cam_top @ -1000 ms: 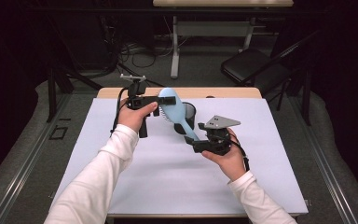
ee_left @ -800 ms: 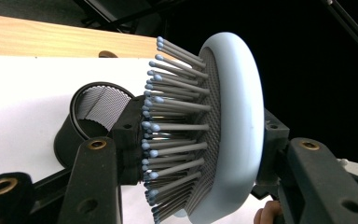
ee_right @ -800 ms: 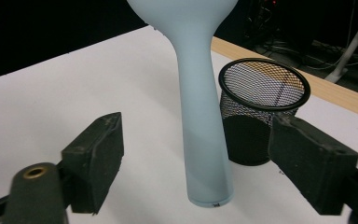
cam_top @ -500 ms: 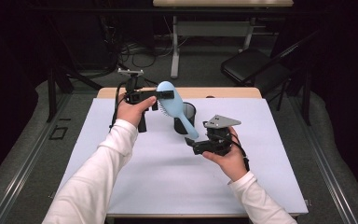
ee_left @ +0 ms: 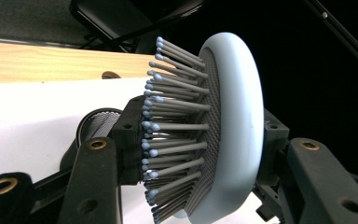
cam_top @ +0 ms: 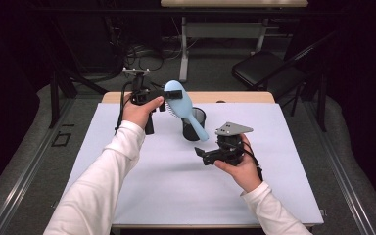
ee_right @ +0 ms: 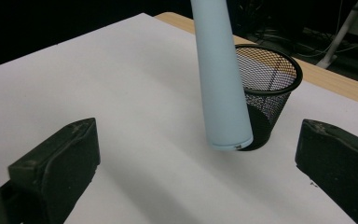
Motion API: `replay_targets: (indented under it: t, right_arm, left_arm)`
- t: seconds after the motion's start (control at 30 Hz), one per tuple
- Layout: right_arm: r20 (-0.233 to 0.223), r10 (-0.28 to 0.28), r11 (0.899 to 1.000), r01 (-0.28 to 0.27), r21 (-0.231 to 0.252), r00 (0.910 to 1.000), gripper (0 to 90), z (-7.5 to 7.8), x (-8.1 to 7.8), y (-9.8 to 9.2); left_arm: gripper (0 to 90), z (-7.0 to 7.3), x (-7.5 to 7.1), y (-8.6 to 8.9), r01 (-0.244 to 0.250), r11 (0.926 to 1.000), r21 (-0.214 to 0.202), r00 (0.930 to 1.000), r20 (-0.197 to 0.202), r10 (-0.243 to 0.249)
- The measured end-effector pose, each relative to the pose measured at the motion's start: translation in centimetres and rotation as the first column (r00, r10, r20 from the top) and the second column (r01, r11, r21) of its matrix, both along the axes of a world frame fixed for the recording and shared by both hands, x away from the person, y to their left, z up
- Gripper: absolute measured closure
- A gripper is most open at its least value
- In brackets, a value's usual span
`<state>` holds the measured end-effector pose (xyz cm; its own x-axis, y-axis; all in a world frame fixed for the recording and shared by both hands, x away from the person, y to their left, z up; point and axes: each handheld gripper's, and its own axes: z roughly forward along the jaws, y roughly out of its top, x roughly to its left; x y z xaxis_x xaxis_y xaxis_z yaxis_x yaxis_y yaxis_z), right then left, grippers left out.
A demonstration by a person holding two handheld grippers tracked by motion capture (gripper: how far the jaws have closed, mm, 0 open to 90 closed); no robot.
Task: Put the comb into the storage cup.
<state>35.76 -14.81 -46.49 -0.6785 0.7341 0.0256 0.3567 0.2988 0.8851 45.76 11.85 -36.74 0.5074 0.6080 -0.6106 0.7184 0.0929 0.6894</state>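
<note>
In the lower centre of the high view, our right gripper [cam_top: 201, 155] hovers over the white table cover [cam_top: 166, 196] with nothing in it. Its jaws have just been opening and now stand wide apart; in the right gripper view they sit at the 2 lower corners with only bare cover between them.

Just beyond it, toward the middle of the frame, the pale blue plastic paddle hairbrush [cam_top: 183, 108] hangs in the air, slanting from upper left to lower right. Its handle end [ee_right: 228, 135] sits in front of the black wire-mesh cup [cam_top: 194, 123], outside the rim.

Farther back, at the upper left, our left gripper [cam_top: 172, 93] is clamped on the brush head: in the left gripper view 1 jaw presses the bristles [ee_left: 168, 140] and the other the smooth back.

We judge the hand-over finished, since the left gripper alone carries the brush. What remains, as we read it, is swinging the handle over the cup and lowering it in.
</note>
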Motion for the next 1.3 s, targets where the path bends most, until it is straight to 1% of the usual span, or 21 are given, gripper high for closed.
replay_targets:
  t: [0.07,0.2,0.33,0.43,0.5,0.6,0.87,1.03,1.3]
  right_arm:
    - [-0.001,0.007,1.000,-0.007,-0.001,1.0000,0.0,0.0,-0.1,-0.1]
    - [-0.003,0.002,1.000,-0.002,0.002,1.0000,0.0,0.0,-0.3,-0.3]
    - [-0.007,-0.011,1.000,0.011,-0.010,0.9999,0.0,0.0,-0.4,-0.6]
    - [-0.010,-0.012,1.000,0.012,-0.001,0.9999,0.0,0.0,-0.3,-0.7]
    - [-0.013,-0.012,1.000,0.012,0.001,0.9998,0.0,0.0,-0.3,-0.7]
    - [-0.018,-0.014,1.000,0.014,-0.004,0.9997,0.0,0.0,-0.4,-0.8]
    - [-0.038,-0.029,1.000,0.029,0.002,0.9989,0.0,-0.1,-0.3,-1.2]
    - [-0.033,-0.032,0.999,0.032,-0.006,0.9990,0.0,-0.2,-0.4,-1.4]
    - [-0.038,-0.036,0.999,0.035,-0.006,0.9987,0.0,-0.2,-0.4,-1.4]
  left_arm:
    - [49.7,0.1,0.1,0.0,0.000,1.0000,0.001,1.0000,0.004,0.000]
    - [49.7,0.1,0.4,-0.1,-0.002,0.9999,-0.012,0.9999,0.011,0.002]
    - [49.6,0.2,0.7,-0.1,-0.008,1.0000,0.000,0.9998,0.020,0.008]
    - [49.6,0.2,0.9,-0.1,-0.014,0.9998,0.013,0.9993,0.034,0.014]
    - [49.6,0.3,1.0,-0.2,-0.025,0.9997,0.000,0.9991,0.033,0.025]
    - [49.6,0.5,1.1,-0.2,-0.033,0.9994,-0.002,0.9984,0.046,0.033]
    - [49.6,0.7,1.4,-0.1,-0.050,0.9987,0.003,0.9968,0.063,0.050]
    - [49.6,1.0,1.6,-0.1,-0.060,0.9982,0.008,0.9949,0.081,0.059]
    - [49.6,1.1,2.1,-0.1,-0.082,0.9964,0.018,0.9932,0.085,0.080]
